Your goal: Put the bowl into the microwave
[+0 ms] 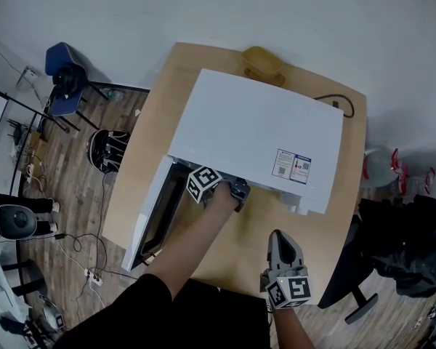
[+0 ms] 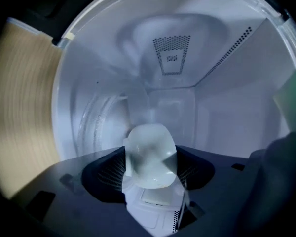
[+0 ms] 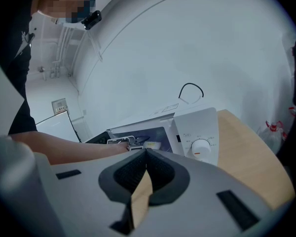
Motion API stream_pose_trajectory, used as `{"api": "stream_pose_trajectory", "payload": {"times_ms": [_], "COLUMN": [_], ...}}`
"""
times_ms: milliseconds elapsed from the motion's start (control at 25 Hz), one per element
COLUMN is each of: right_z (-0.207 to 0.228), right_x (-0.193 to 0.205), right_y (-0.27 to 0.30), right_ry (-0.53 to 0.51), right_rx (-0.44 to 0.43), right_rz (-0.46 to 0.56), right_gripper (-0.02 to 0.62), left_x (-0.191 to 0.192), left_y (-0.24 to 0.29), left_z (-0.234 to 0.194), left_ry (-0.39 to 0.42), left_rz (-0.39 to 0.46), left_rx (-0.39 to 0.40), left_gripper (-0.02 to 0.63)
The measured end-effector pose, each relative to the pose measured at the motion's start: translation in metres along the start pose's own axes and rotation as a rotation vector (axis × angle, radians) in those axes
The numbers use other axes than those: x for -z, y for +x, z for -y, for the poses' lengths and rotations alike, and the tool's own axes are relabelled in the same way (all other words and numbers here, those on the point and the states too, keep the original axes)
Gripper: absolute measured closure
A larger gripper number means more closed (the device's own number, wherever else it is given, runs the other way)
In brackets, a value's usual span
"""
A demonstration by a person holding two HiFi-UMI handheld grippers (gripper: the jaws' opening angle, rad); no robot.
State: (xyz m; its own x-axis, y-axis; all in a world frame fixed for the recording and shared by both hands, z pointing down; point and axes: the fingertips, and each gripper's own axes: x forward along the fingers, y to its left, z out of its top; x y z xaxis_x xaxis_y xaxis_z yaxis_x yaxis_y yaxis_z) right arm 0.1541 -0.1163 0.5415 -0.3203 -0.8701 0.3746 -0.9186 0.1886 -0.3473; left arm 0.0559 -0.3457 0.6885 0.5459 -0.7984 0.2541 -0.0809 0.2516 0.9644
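Bowl in my left gripper (image 2: pixel 151 151), inside the microwave (image 1: pixel 258 133).
Its jaws grasp the pale bowl (image 2: pixel 149 163) between their tips, within the microwave's open cavity. The bowl looks tipped; blur hides which way its mouth faces. My right gripper (image 3: pixel 145 154) hangs in front of the microwave over the surface (image 1: pixel 160 115), jaws clenched on nothing.

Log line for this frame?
left gripper: inside microwave, jaws on bowl | right gripper: jaws shut, empty | door: open
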Motion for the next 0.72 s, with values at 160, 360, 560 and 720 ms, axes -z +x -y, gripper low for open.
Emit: {"api": "stream_pose_trajectory", "payload": {"times_ms": [160,360,560,720], "right_z": [0.001,-0.004,-0.009,-0.008], "right_x": [0.0,0.002,0.004,0.005], "right_y": [0.001,0.003,0.007,0.007], "right_ry": [0.004,0.008,0.005,0.006], "right_rx": [-0.002,-0.021,-0.042,-0.043], "right_rz": [0.0,-0.004,-0.01,-0.011], "right_gripper": [0.535,0.535,0.535,0.536], "left_x": [-0.003,0.008,0.012,0.013], "left_y": [-0.005,-0.015,-0.02,-0.025], "left_z": [-0.001,-0.01,-0.007,-0.009], "left_ry": [0.02,0.01,0.027,-0.022], "left_rz": [0.003,-0.05,-0.069,-0.062], "left_rx": [-0.03,-0.1,-0.106,-0.1], "left_gripper": [0.337,0.339,0.337,0.337]}}
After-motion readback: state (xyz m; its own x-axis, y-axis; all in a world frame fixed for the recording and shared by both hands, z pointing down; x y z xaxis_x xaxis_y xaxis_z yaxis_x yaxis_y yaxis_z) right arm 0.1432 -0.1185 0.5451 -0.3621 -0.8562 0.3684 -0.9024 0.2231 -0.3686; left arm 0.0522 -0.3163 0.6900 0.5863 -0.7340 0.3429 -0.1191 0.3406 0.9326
